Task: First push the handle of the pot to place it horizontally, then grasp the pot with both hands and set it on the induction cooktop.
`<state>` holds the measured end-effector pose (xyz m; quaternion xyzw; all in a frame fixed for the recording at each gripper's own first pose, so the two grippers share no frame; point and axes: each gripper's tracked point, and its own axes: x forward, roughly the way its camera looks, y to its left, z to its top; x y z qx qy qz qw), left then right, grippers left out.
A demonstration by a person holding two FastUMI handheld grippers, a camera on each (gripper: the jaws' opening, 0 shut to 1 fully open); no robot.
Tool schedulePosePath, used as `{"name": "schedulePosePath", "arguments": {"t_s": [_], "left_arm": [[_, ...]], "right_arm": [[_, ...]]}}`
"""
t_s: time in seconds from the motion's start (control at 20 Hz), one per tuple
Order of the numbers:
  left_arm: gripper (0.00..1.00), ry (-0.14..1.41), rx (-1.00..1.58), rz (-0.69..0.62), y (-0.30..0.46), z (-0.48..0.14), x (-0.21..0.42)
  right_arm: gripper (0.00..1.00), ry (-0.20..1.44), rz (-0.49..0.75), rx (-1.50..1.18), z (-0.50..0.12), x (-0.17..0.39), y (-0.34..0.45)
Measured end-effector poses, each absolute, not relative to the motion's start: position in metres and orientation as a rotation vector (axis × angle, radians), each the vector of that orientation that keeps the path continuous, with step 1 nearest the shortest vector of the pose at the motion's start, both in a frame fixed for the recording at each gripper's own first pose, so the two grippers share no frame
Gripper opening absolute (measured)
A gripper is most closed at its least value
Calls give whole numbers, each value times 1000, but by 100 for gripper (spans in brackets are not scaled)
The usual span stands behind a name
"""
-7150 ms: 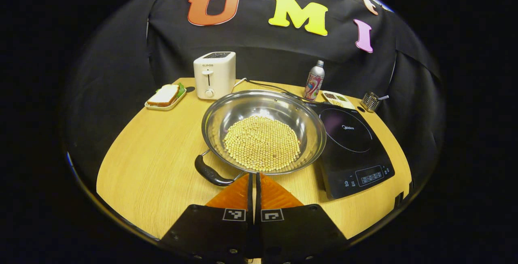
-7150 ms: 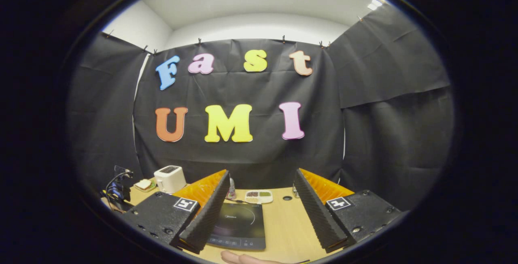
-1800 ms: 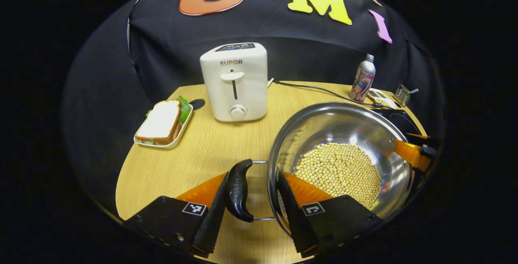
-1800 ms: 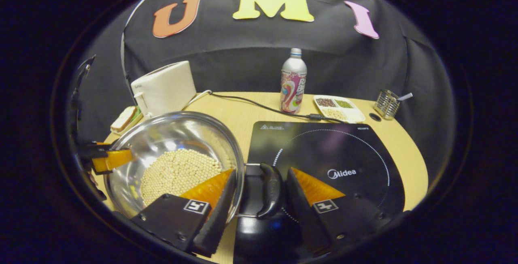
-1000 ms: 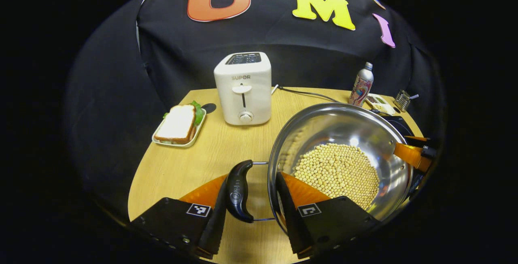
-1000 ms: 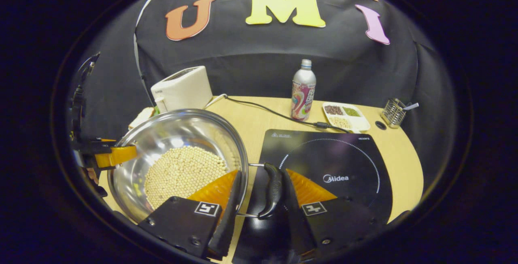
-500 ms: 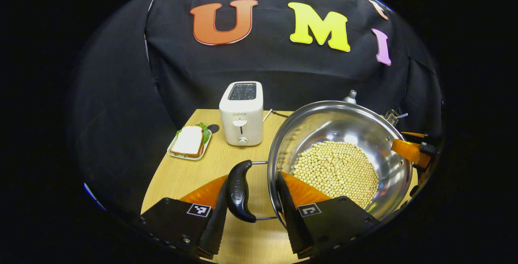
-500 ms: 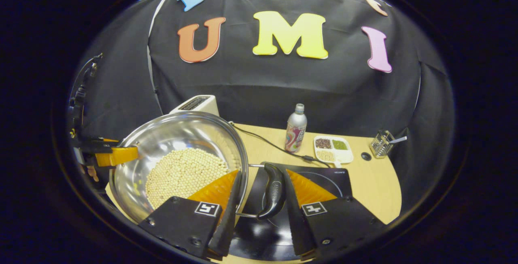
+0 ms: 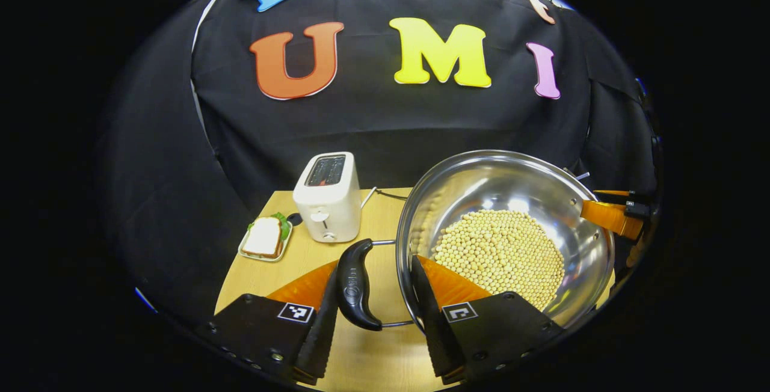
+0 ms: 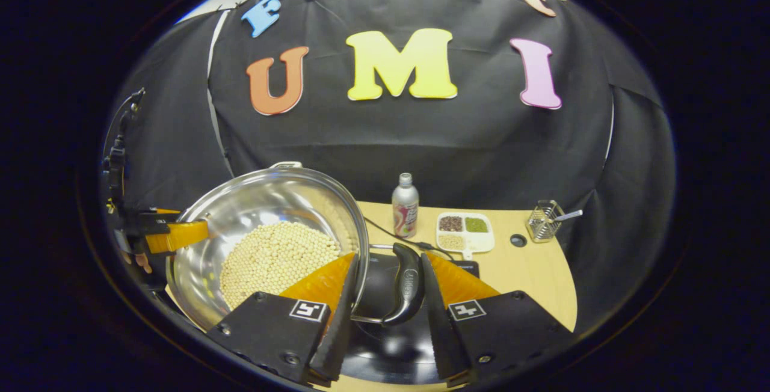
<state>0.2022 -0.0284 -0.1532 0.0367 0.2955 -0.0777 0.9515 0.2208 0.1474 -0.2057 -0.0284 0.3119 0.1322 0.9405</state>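
Note:
A steel pot (image 9: 511,199) with pale beans (image 9: 499,254) in it hangs above the table, level. My left gripper (image 9: 373,263) is shut on its black left handle (image 9: 355,293) and the rim, with one finger outside the handle and one inside the wall. In the same way my right gripper (image 10: 388,255) is shut on the right handle (image 10: 406,293) and rim. The black induction cooktop (image 10: 391,350) lies below that handle. Across the pot, each view shows the other gripper's orange finger: the right gripper (image 9: 607,217) and the left gripper (image 10: 174,235).
A white toaster (image 9: 328,196) and a sandwich on a small plate (image 9: 263,238) stand at the table's back left. A bottle (image 10: 405,205), a divided dish (image 10: 463,232) and a wire holder (image 10: 541,220) stand behind the cooktop, and a cable (image 10: 385,232) runs to it.
Both grippers closed on the handles and raised the pot off the table. The table and the things on it have dropped lower and shrunk in both views.

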Motion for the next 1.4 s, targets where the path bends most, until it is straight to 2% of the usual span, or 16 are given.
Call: {"name": "schedulePosePath", "arguments": {"t_s": [0.7, 1.0, 1.25, 1.3, 1.35, 1.4], "left_arm": [[63, 573, 24, -249, -150, -165, 216], [63, 608, 29, -267, -173, -200, 225], [63, 624, 13, -265, -179, -232, 241], [72, 608, 8, -272, -182, -235, 246], [70, 654, -1, -267, -187, -249, 249], [67, 657, 11, -265, -184, -257, 250]], "right_arm": [[58, 602, 160, -73, -201, 237, 23], [60, 658, 130, -37, -242, 244, 2], [58, 703, 116, -20, -289, 253, -9], [60, 699, 106, -46, -298, 257, -11], [58, 702, 105, -59, -305, 253, -14], [60, 703, 99, -53, -314, 261, -12]]}}
